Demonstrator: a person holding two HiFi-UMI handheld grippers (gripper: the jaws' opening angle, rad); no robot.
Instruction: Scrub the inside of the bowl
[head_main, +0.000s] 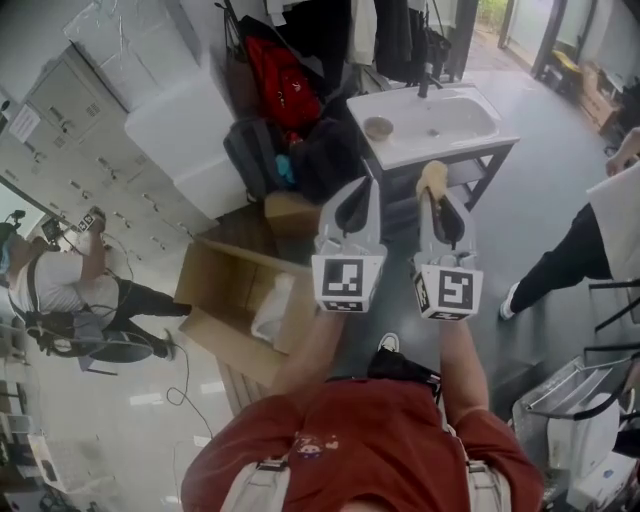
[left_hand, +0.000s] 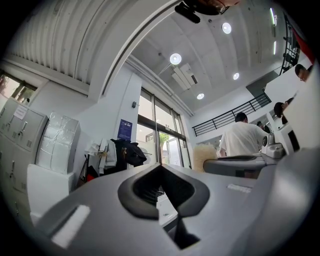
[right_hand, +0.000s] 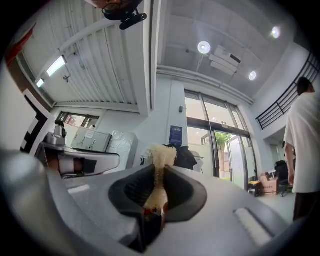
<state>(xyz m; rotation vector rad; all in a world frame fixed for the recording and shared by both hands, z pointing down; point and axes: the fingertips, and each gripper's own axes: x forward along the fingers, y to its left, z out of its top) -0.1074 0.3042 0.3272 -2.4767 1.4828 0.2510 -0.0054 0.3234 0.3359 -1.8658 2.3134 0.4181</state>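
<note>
In the head view a small brown bowl (head_main: 378, 128) sits on the left rim of a white sink (head_main: 452, 117) ahead of me. Both grippers are held up in front of my chest, well short of the sink. My left gripper (head_main: 357, 196) is shut with nothing between its jaws; its own view shows the closed jaws (left_hand: 162, 186) pointing at the ceiling. My right gripper (head_main: 438, 196) is shut on a tan fibrous scrubber (head_main: 432, 178), whose tuft sticks out past the jaws (right_hand: 159, 156). The bowl shows in neither gripper view.
An open cardboard box (head_main: 232, 300) lies on the floor at the left. Bags and a red backpack (head_main: 281, 73) are piled left of the sink. One person (head_main: 572, 258) stands at the right, another (head_main: 58, 288) at far left. A wire rack (head_main: 575, 418) stands at lower right.
</note>
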